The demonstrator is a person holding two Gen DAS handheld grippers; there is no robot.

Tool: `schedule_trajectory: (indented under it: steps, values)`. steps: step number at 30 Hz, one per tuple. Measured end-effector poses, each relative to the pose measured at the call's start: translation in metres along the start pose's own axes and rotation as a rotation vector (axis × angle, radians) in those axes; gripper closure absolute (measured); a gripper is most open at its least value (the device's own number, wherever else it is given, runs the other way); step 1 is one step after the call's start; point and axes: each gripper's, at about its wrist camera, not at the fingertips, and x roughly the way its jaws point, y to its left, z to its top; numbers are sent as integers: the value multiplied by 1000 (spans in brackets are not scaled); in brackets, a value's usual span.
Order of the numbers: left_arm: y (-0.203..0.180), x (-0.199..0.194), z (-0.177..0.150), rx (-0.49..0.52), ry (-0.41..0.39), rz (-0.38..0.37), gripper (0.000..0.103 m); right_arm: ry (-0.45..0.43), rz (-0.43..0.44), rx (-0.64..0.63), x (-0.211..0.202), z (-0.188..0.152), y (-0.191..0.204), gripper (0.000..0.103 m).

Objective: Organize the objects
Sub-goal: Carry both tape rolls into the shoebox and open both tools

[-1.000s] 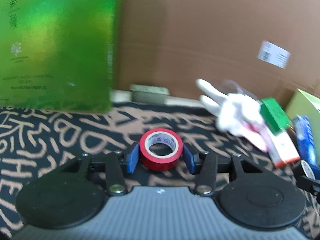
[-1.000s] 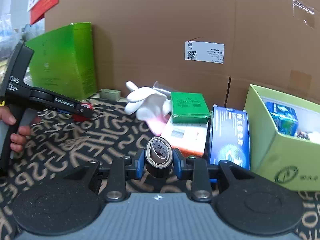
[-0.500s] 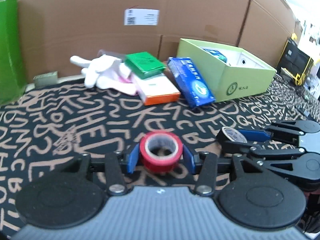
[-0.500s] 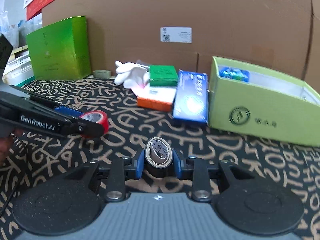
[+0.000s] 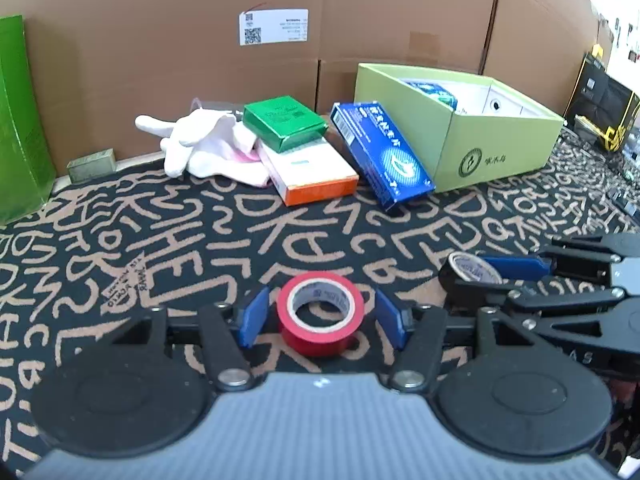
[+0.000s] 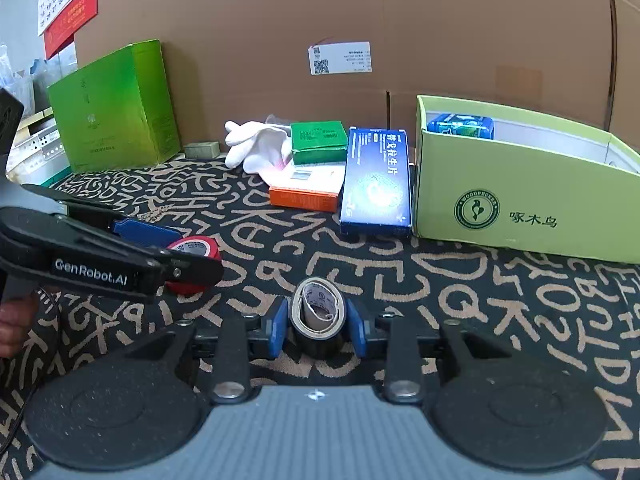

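Observation:
In the left wrist view a red tape roll (image 5: pixel 320 312) rests on the patterned cloth between the blue pads of my left gripper (image 5: pixel 320 316); there are gaps on both sides, so the jaws are open. The red roll also shows in the right wrist view (image 6: pixel 196 249) behind the left gripper (image 6: pixel 188 264). My right gripper (image 6: pixel 316 320) is shut on a black tape roll (image 6: pixel 317 316), squeezed oval, low over the cloth. It also shows in the left wrist view (image 5: pixel 468 276).
At the back stand a light green open box (image 6: pixel 520 200) with items inside, a blue box (image 6: pixel 376 176), an orange-edged box (image 6: pixel 304 196), a small green box (image 6: pixel 318 140), white gloves (image 6: pixel 256 148) and a tall green box (image 6: pixel 116 108). Cardboard walls lie behind.
The left gripper has swung right, come down to the cloth and opened, letting go of the red tape roll. The right gripper has pulled back from the boxes, still holding the black roll.

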Motion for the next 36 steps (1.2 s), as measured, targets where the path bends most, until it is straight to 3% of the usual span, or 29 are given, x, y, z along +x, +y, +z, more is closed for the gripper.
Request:
schedule_trajectory:
  steps: [2, 3, 4, 7, 11, 16, 22, 30, 36]
  values:
    - [0, 1, -2, -6, 11, 0, 46, 1, 4, 0, 0, 0, -1, 68]
    - [1, 2, -2, -10, 15, -6, 55, 0, 4, 3, 0, 0, -1, 68]
    - [1, 2, -2, -13, 20, -6, 56, -2, 6, 6, -1, 0, -2, 69]
    - [-1, 2, -1, -13, 25, 1, 57, -16, 15, 13, -5, -1, -3, 69]
    - [-6, -3, 5, -9, 13, -46, 57, -65, 15, 24, -19, 2, -12, 69]
    - [-34, -22, 32, 33, -74, -122, 57, -181, -35, 29, -49, 18, -37, 69]
    - [-81, -29, 82, 77, -179, -204, 57, -301, -157, -4, -74, 44, -74, 69]
    - [-137, 9, 149, 57, -224, -205, 57, -338, -297, 37, -60, 72, -143, 69]
    - [-166, 60, 182, 42, -201, -177, 57, -290, -364, 57, -25, 84, -194, 69]
